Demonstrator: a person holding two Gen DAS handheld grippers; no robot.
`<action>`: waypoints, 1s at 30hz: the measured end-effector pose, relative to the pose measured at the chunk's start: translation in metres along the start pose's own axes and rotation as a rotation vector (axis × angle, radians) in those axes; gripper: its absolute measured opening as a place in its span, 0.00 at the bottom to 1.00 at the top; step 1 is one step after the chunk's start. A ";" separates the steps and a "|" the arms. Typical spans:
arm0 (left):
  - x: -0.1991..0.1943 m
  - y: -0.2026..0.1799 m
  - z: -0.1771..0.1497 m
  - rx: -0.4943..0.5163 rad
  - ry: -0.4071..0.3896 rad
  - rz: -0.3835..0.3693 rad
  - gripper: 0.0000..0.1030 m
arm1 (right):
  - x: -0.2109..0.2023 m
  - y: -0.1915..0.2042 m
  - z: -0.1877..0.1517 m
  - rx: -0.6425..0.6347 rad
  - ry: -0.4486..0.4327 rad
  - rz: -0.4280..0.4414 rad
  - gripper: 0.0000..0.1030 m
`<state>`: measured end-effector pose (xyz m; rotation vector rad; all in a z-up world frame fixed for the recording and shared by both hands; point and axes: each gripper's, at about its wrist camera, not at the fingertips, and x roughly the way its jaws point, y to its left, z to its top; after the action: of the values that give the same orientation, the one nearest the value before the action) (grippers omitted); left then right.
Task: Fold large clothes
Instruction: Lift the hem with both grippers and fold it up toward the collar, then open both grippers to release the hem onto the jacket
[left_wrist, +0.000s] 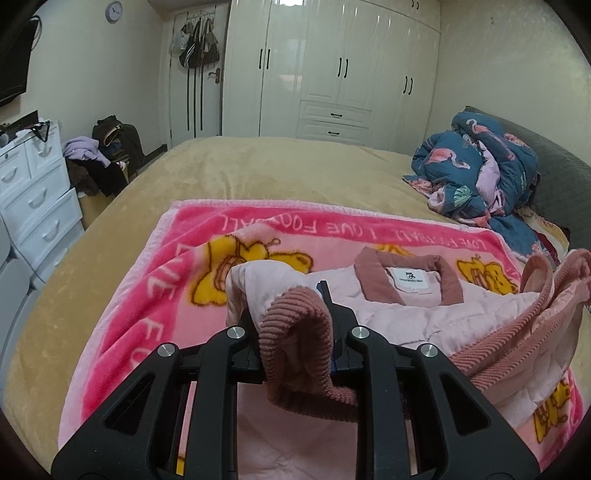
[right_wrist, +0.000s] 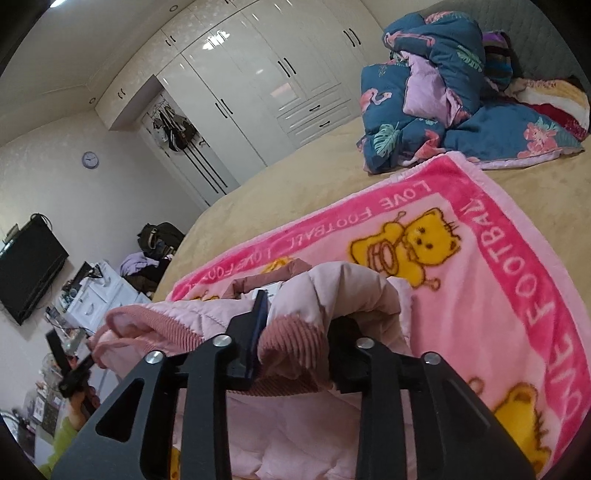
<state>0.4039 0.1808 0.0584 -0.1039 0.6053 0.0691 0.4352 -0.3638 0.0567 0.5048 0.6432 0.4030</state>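
A pale pink quilted jacket with a dusty-rose corduroy collar and hem lies on a pink cartoon blanket. My left gripper is shut on the jacket's ribbed corduroy edge, which drapes over the fingers. In the right wrist view the same jacket is bunched up, and my right gripper is shut on its corduroy edge, lifted off the blanket. The left gripper with a hand shows at that view's left.
The blanket lies on a tan bed. A blue flamingo-print quilt is heaped by the grey headboard. White wardrobes stand beyond the bed, white drawers and a clothes pile at its left side.
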 end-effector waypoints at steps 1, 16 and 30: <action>0.003 0.000 0.000 -0.003 0.004 -0.001 0.14 | 0.000 -0.001 0.000 0.013 -0.004 0.031 0.50; 0.028 -0.011 -0.008 0.001 0.029 0.022 0.24 | 0.047 0.018 -0.065 -0.222 0.158 -0.061 0.83; -0.010 -0.022 -0.002 0.079 -0.080 0.088 0.91 | 0.058 0.010 -0.101 -0.264 0.212 -0.137 0.84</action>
<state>0.3966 0.1582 0.0643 0.0023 0.5319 0.1341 0.4095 -0.2947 -0.0343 0.1665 0.8110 0.4077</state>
